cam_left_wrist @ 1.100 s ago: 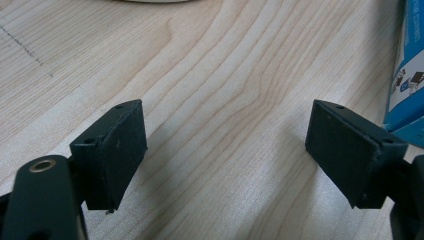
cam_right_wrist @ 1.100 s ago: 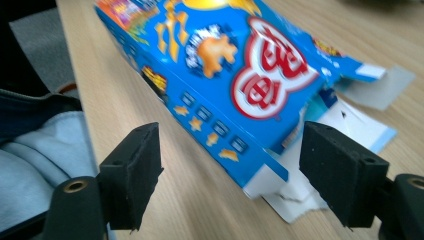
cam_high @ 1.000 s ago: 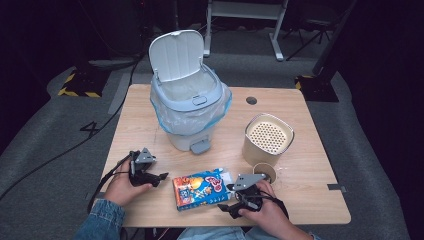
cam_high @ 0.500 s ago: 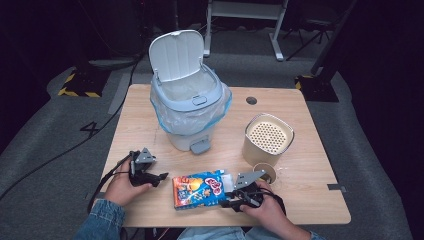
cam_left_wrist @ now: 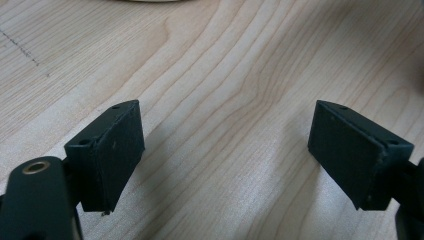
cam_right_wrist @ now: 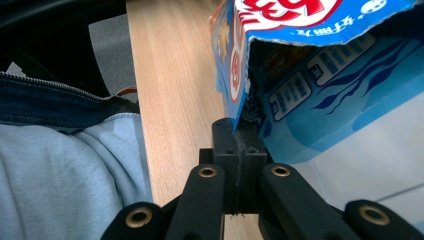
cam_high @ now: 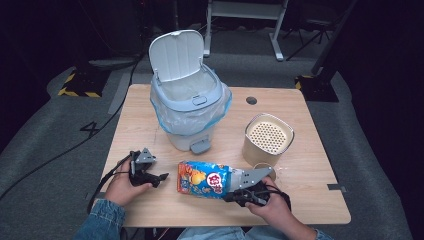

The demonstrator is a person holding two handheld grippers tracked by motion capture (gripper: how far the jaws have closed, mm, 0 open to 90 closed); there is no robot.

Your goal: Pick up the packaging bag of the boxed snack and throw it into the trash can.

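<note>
A blue snack bag [cam_high: 205,181] with red lettering lies on the wooden table [cam_high: 300,200] near its front edge. My right gripper [cam_high: 232,187] has just been closing its jaws and is now shut on the bag's right end. In the right gripper view the jaws [cam_right_wrist: 239,135] meet on the thin edge of the bag [cam_right_wrist: 320,75], which hangs tilted above them. My left gripper [cam_high: 160,179] rests at the front left, apart from the bag. Its pads [cam_left_wrist: 112,150] stand wide over bare wood, so the left gripper [cam_left_wrist: 227,150] is open and holds nothing.
A grey pedal bin [cam_high: 189,95] with a blue liner stands at the table's middle back, lid up. A beige container [cam_high: 269,137] with a perforated top sits at the right, a small round object [cam_high: 260,167] in front of it. The person's lap [cam_right_wrist: 60,165] is below the front edge.
The right gripper's jaws have closed on the bag's right end and risen a little, tilting that end up. The left gripper has kept still.
</note>
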